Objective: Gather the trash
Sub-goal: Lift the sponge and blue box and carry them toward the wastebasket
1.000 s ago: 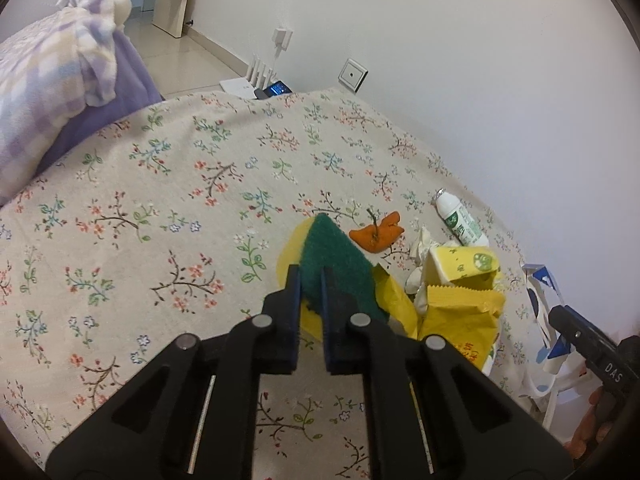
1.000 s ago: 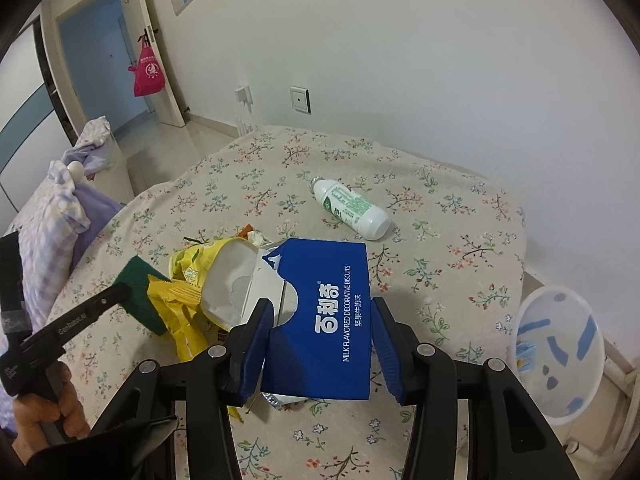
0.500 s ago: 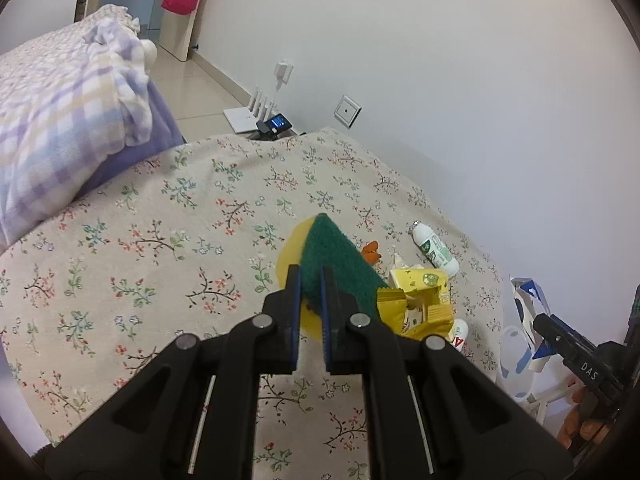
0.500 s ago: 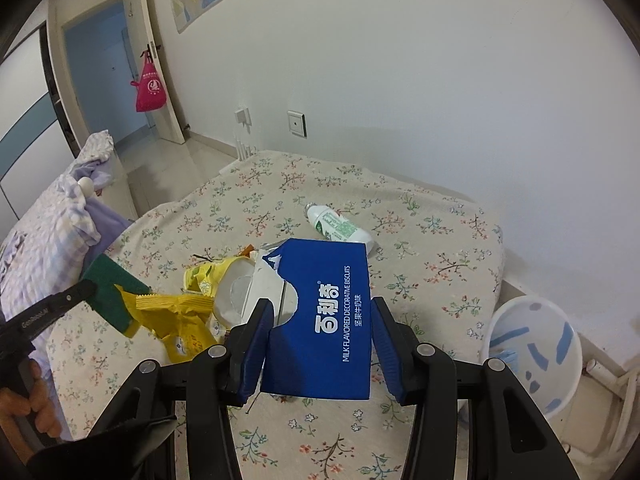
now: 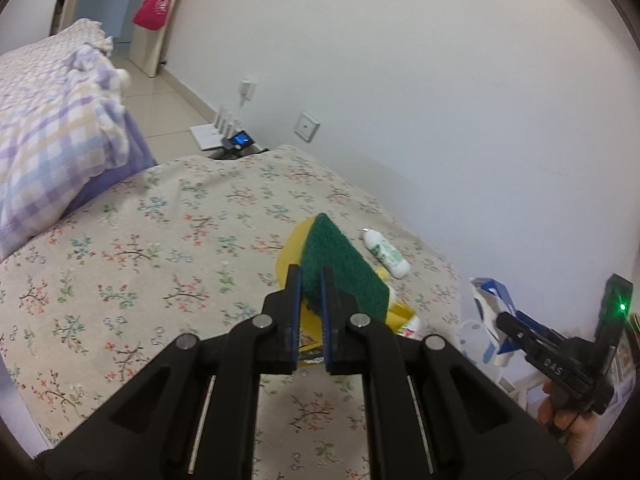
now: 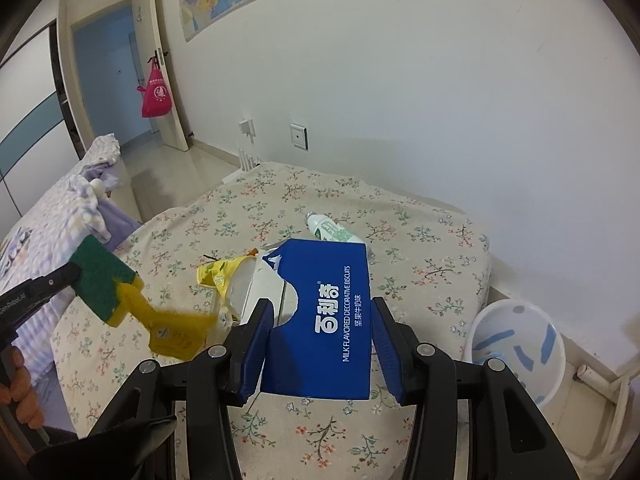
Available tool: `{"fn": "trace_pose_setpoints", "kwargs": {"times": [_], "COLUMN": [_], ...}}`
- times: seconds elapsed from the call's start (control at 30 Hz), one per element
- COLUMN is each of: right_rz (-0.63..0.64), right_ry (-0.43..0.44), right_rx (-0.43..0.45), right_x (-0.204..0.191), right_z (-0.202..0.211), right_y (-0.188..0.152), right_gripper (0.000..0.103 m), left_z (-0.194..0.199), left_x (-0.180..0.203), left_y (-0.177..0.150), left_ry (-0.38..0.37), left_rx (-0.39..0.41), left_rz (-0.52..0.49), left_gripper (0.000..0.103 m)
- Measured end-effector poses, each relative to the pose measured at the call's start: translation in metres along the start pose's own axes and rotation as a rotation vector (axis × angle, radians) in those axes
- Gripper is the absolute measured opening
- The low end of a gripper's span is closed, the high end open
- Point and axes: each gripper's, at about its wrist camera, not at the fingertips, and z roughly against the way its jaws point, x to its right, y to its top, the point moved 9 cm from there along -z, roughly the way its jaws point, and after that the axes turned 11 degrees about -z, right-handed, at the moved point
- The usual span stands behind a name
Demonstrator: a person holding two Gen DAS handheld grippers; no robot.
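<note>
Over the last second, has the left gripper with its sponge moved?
Yes. In the right wrist view the left gripper has lifted the sponge up and away from the yellow wrapper on the table, leftward toward the bedding.

A: The sponge (image 5: 344, 268) looks rough and fibrous on its green face, with soft yellow foam beneath. The box (image 6: 328, 316) is smooth blue card, slightly glossy, and torn white at the open edge.

B: The wrapper (image 6: 176, 326) reads as thin crinkled yellow film with some sheen. The bottle (image 6: 336, 234) is smooth white plastic under a printed label.

A: The tabletop (image 5: 160, 264) is covered in matt woven cloth printed with flowers. The bin (image 6: 516, 340) is pale plastic, fairly shiny.

B: Both claws are matt black plastic; the left claw (image 5: 310, 284) shows small metal pins, and the right claw (image 6: 320, 344) has ribbed blue pads (image 6: 256, 348).
</note>
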Motion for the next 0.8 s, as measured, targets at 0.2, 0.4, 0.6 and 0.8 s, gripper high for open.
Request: {"fn": "trace_pose_setpoints", "kwargs": {"times": [0.2, 0.4, 0.6, 0.8], "right_rz": [-0.01, -0.003, -0.02, -0.067], "right_ry": [-0.006, -0.026, -0.052, -0.09], "right_rx": [0.003, 0.009, 0.018, 0.026], "right_x": [0.004, 0.011, 0.029, 0.068], "right_z": [0.004, 0.006, 0.008, 0.014], "right_y": [-0.002, -0.002, 0.001, 0.004], "right_gripper": [0.05, 0.05, 0.05, 0.05], "left_z": [-0.012, -0.019, -0.029, -0.047], "left_x": [0.029, 0.042, 0.069, 0.107], "left_y": [-0.015, -0.021, -0.025, -0.033], "left_ry": [-0.046, -0.052, -0.086, -0.133], "left_rx": [-0.067, -0.08, -0.094, -0.13], "left_rz": [-0.093, -0.103, -0.118, -0.147], "left_gripper": [0.01, 0.01, 0.01, 0.01]}}
